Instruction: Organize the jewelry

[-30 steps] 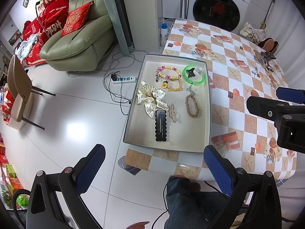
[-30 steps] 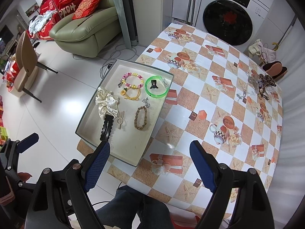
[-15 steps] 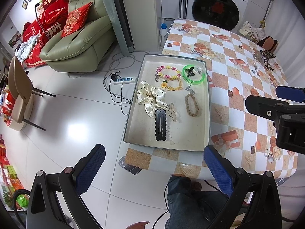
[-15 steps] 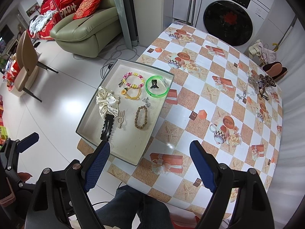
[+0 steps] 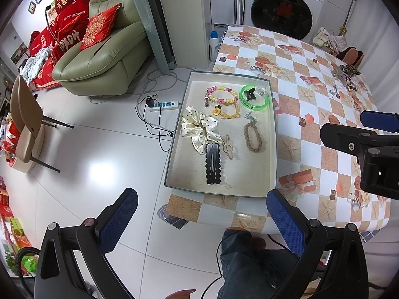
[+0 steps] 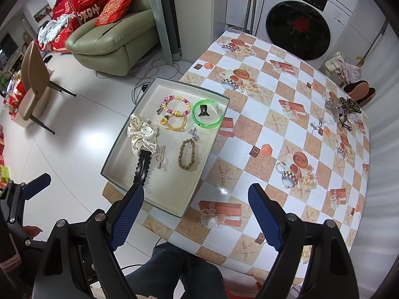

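A grey tray (image 5: 219, 192) (image 6: 117, 149) lies at the near left corner of the table. In it are a pastel bead bracelet (image 5: 222, 94), a green bangle (image 5: 254, 104) ringing a black claw clip (image 5: 249, 94), a yellow hair tie (image 5: 228, 112), a cream dotted scrunchie (image 5: 199, 129), a black scalloped clip (image 5: 213, 164), a beige bunny clip (image 5: 228, 147) and a braided brown bracelet (image 5: 253, 137). More jewelry sits in a tangled pile (image 6: 341, 112) at the table's far right. My left gripper (image 5: 202, 196) and right gripper (image 6: 197, 191) hang high over the near edge, both open and holding nothing.
A checked orange and white cloth covers the table (image 6: 274, 129). On the floor to the left are a power strip (image 5: 164, 105) with cables, a green sofa (image 5: 104, 57) and a chair (image 5: 27, 124). A washing machine (image 6: 299, 25) stands behind. A leg in jeans (image 5: 249, 261) shows below.
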`<state>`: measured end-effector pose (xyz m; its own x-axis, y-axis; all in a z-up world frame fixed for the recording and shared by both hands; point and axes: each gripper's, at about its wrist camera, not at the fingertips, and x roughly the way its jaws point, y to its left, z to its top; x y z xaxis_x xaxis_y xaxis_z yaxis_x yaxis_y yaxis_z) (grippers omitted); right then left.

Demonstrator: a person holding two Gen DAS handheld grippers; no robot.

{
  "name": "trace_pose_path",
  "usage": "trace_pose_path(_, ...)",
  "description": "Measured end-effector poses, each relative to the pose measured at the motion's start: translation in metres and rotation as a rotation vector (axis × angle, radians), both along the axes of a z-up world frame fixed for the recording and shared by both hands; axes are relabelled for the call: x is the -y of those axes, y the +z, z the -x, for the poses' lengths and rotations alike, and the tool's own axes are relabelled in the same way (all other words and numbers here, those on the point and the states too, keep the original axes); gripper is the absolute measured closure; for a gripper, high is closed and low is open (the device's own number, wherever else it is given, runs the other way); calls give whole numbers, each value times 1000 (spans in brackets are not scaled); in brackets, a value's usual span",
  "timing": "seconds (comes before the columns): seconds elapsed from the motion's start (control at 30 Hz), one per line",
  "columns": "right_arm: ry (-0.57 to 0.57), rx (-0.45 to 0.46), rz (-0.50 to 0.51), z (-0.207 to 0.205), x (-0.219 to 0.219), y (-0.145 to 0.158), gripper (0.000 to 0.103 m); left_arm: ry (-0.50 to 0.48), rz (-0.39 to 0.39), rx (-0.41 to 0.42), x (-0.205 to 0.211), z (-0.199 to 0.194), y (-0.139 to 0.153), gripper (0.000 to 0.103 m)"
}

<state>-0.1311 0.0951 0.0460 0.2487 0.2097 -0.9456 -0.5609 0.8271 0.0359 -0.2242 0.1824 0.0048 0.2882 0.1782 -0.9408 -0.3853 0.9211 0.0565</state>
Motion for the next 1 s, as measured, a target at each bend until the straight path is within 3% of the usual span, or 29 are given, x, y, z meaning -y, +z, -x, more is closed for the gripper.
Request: trace_pose_path(1.0,6,-1,1,1,-5,-1,15,-15,-29,-6,-14,-7,-1,0)
